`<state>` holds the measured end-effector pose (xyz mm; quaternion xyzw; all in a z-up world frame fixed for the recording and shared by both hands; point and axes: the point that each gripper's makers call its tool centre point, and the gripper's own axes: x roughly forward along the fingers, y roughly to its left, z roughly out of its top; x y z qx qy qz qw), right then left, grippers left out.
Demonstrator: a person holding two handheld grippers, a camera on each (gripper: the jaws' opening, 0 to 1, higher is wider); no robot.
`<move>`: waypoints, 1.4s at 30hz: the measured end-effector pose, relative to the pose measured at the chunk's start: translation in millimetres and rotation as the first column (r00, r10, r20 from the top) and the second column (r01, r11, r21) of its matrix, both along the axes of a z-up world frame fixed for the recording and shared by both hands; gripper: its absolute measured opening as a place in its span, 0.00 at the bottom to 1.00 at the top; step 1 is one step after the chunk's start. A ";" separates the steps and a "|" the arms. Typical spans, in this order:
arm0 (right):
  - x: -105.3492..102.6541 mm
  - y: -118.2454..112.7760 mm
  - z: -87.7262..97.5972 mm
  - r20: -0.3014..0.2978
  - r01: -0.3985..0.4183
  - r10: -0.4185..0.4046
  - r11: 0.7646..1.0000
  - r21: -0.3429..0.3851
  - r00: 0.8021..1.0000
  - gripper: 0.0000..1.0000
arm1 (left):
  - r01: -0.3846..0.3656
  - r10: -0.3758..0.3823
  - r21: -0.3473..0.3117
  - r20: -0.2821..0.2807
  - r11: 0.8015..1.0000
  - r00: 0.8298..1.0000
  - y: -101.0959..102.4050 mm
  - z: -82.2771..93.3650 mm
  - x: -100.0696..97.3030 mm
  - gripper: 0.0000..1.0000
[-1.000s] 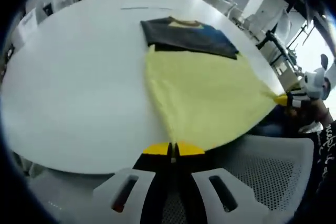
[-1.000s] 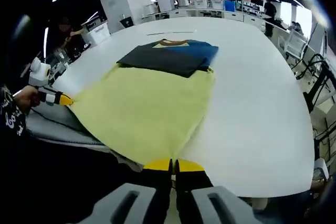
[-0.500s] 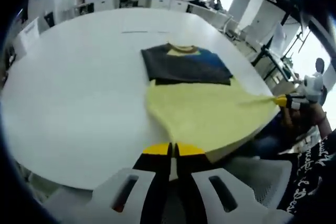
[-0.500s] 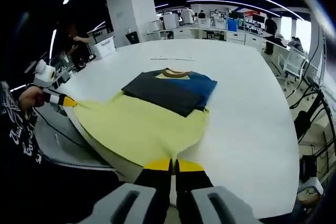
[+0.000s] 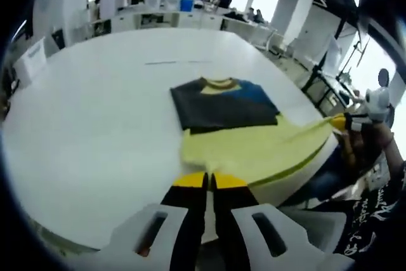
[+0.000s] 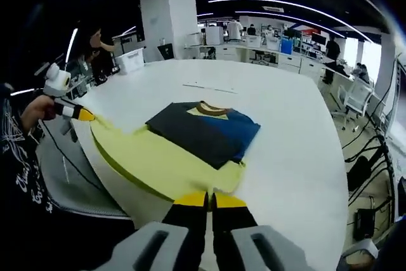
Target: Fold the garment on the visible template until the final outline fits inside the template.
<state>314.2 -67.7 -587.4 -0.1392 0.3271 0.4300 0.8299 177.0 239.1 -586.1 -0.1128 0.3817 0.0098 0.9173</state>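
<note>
Setting: open-plan office with strip lights, desks and people at the far end; a large white table (image 5: 89, 125) carries the work.
Left hand-held gripper (image 5: 208, 181): yellow-tipped jaws pressed together on the near hem corner of the yellow garment (image 5: 254, 150), lifting it just above the table's front edge.
Garment: spread ahead of both grippers, its far part lying flat on the table, its near hem raised off the surface; held at two corners, probably so the edge stays taut and travels as one straight line.
Template: dark folded shirt (image 5: 222, 101) with blue panel and yellow collar, directly beyond the yellow cloth and touching or overlapping its far edge; cannot tell which lies on top.
Right hand-held gripper (image 6: 208, 200): jaws clamped on the opposite hem corner, level with its partner.
Step, as judged: carrying the hem forward over the body for a fold; outline is far wider than the template, so much remains.
</note>
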 end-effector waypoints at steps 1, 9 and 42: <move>2.3 1.1 2.3 0.004 -0.001 0.001 1.000 0.001 1.000 0.00 | -0.001 0.001 0.001 0.009 1.000 1.000 1.3 2.5 2.5 0.00; 32.3 14.1 23.3 0.065 -0.009 0.008 1.000 0.023 0.998 0.00 | -0.006 0.005 0.017 0.057 1.000 0.998 13.6 19.9 26.0 0.00; 163.3 66.0 31.4 0.154 0.013 -0.022 0.998 0.059 0.988 0.00 | -0.087 0.068 0.075 0.218 0.993 0.974 79.0 45.6 169.7 0.00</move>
